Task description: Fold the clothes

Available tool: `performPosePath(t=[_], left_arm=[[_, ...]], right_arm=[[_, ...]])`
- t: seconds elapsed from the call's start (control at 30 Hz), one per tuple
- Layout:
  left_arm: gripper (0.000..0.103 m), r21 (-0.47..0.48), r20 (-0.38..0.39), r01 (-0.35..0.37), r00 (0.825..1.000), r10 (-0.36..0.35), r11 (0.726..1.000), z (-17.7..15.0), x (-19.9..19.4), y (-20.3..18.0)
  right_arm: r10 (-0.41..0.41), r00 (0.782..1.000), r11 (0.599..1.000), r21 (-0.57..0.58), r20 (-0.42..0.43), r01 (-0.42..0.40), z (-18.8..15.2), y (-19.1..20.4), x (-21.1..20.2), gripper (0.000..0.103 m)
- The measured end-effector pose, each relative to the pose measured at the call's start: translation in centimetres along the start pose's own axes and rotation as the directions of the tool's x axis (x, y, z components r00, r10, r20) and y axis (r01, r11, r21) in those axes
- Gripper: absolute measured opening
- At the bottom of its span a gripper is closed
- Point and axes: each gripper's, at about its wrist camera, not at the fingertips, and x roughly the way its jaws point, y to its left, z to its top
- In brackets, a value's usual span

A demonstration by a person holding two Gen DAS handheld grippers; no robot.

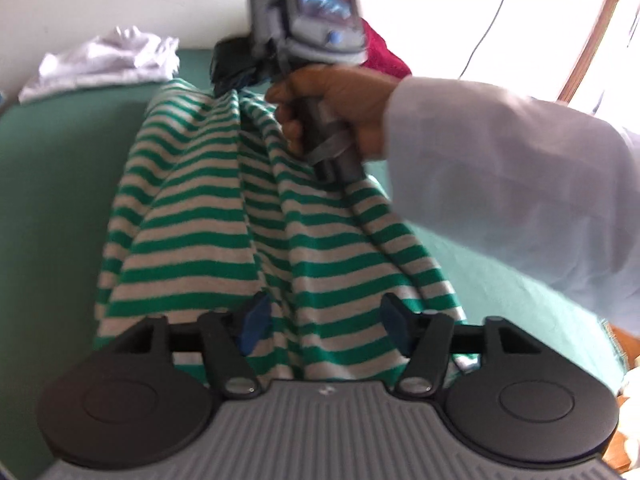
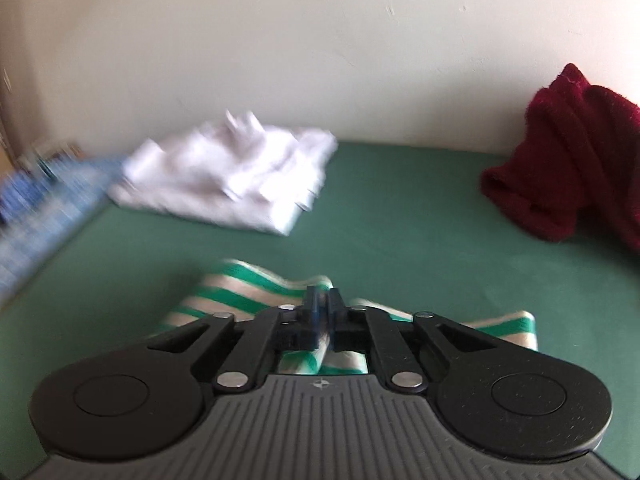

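Hanging in loose folds down the middle of the left wrist frame, the striped garment [image 1: 224, 208] of green and pale bands is lifted off the green surface [image 1: 52, 184] at its far end, where the right gripper [image 1: 232, 68] pinches its top edge. A hand [image 1: 336, 112] in a pale sleeve [image 1: 512, 184] grips that tool's handle at center right. At the bottom of the same frame the left gripper [image 1: 322, 322] stands released, its blue pads spread wide apart with the striped cloth passing between and beneath them. In the right wrist frame the gripper's [image 2: 323, 312] jaws are clenched on a bunched fold of the striped cloth [image 2: 248, 292], low in the center. Beyond it, a crumpled white garment [image 2: 224, 176] lies at center left on the surface [image 2: 400, 248], and a dark red garment [image 2: 568, 160] is heaped against the wall [image 2: 280, 40] at the right edge. Blurred blue checked fabric [image 2: 44, 208] runs along the left edge.
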Motion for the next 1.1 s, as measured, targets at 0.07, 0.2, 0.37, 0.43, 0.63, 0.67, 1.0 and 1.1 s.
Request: performPosePath(t=[0.07, 0.2, 0.37, 0.43, 0.63, 0.67, 1.0, 1.1], left_arm=[[0.077, 0.023, 0.007, 0.001, 1.000, -0.002, 1.000, -0.4, 0.2, -0.4], [0.073, 0.030, -0.010, 0.076, 0.997, -0.076, 0.997, -0.4, 0.5, -0.7], [0.073, 0.020, -0.036, 0.101, 0.994, -0.100, 0.995, -0.1, 1.0, -1.5], [0.067, 0.030, -0.024, 0.096, 0.995, -0.096, 0.995, 0.2, -0.3, -1.2], [0.072, 0.004, -0.022, -0.018, 1.000, 0.018, 1.000, -0.3, -3.3, 1.0], [0.070, -0.029, -0.045, -0.021, 0.999, 0.019, 0.999, -0.7, -2.9, 1.6], [0.076, -0.014, 0.011, 0.037, 0.999, -0.037, 0.999, -1.1, -0.9, -1.8], [0.076, -0.006, 0.009, 0.041, 0.999, -0.041, 0.999, -1.1, -1.1, -1.8]], right_arm=[[0.014, 0.999, 1.000, 0.025, 0.031, -0.014, -0.4, -0.6, -0.1, 0.005], [0.061, 0.993, 0.989, 0.131, 0.106, -0.074, 0.3, -1.7, -3.4, 0.013], [0.190, 0.979, 0.967, 0.157, 0.080, -0.201, -0.1, -1.6, -6.1, 0.042], [0.201, 0.978, 0.963, 0.170, 0.057, -0.208, -0.7, -1.3, -5.9, 0.041], [0.236, 0.972, 0.950, 0.211, -0.011, -0.228, -2.5, -0.6, -5.2, 0.035], [0.242, 0.970, 0.948, 0.218, -0.022, -0.231, -2.8, -0.5, -5.1, 0.017], [0.153, 0.988, 0.969, 0.195, 0.006, -0.151, -3.0, -1.2, -5.1, 0.001], [0.174, 0.985, 0.968, 0.184, -0.002, -0.171, -3.0, -1.0, -4.8, 0.000]])
